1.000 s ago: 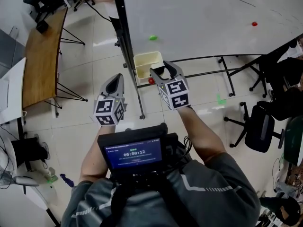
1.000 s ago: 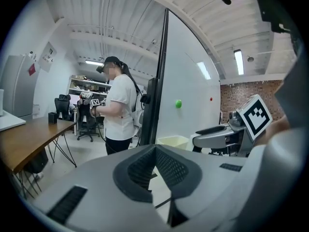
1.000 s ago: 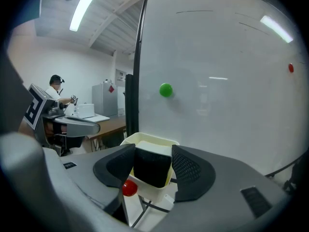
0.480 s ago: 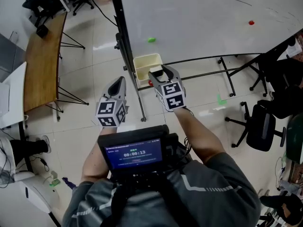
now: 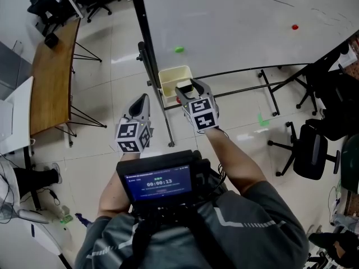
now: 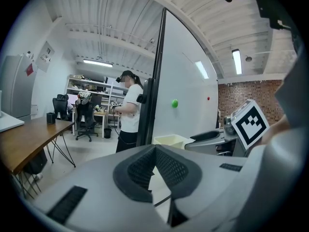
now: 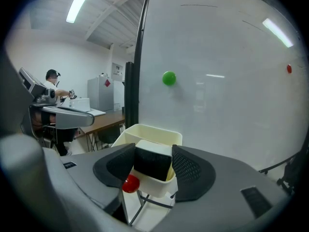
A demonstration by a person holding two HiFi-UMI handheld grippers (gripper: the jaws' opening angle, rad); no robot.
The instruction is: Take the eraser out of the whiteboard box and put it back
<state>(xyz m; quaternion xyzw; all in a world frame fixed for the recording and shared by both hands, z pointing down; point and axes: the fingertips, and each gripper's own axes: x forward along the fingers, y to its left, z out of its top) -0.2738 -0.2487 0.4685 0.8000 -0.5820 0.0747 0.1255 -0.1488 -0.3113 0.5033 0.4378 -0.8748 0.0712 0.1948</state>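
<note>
The right gripper (image 7: 153,149) has its jaws closed on the eraser (image 7: 153,162), a block with a white top and a dark face towards the camera, and the ribbed pads press on its two sides. The eraser sits over the near rim of the whiteboard box (image 7: 155,129), a cream open-topped tub fixed low at the left edge of the whiteboard (image 5: 235,21), beside the board's dark upright post (image 5: 147,55). The right gripper view does not settle whether the eraser's underside touches the box. A small red ball (image 7: 129,183) shows just below the box's near wall, under the left jaw of this gripper. On the board, a green magnet (image 7: 169,78) sits above the box and a red magnet (image 5: 294,27) lies well off to the right. The left gripper (image 6: 154,149) is held apart from the box, lower and to the left in the head view. Its jaws are closed with the tips meeting, and nothing is between them. A wooden bench (image 5: 50,72) stands on the tiled floor (image 5: 112,72) to the left, and a black office chair (image 5: 308,150) is on the right. In the left gripper view a person (image 6: 129,108) stands far back in the room.
</note>
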